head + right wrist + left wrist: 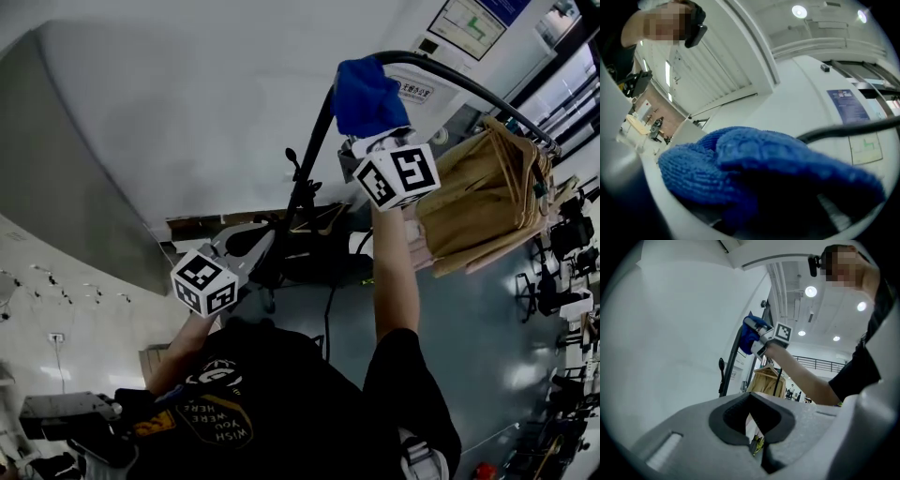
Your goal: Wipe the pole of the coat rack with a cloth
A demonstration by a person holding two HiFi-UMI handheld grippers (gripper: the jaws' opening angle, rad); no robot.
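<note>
A blue cloth (367, 94) is bunched against the top of the coat rack's black pole (314, 155), where it bends into the top rail (450, 75). My right gripper (372, 141) is raised overhead and shut on the cloth (754, 164), which fills the right gripper view and hides its jaws; the rail (853, 129) runs behind it. My left gripper (246, 249) hangs lower, left of the pole and apart from it, jaws together with nothing in them. The left gripper view looks up past that gripper (757, 427) at the pole (731, 366), the cloth (750, 336) and my right arm.
Beige garments (478, 197) hang on hangers from the rail, right of the pole. A small black hook knob (292, 155) sticks out of the pole lower down. A white wall (187, 103) curves behind the rack. Chairs and desks (562, 244) stand at the far right.
</note>
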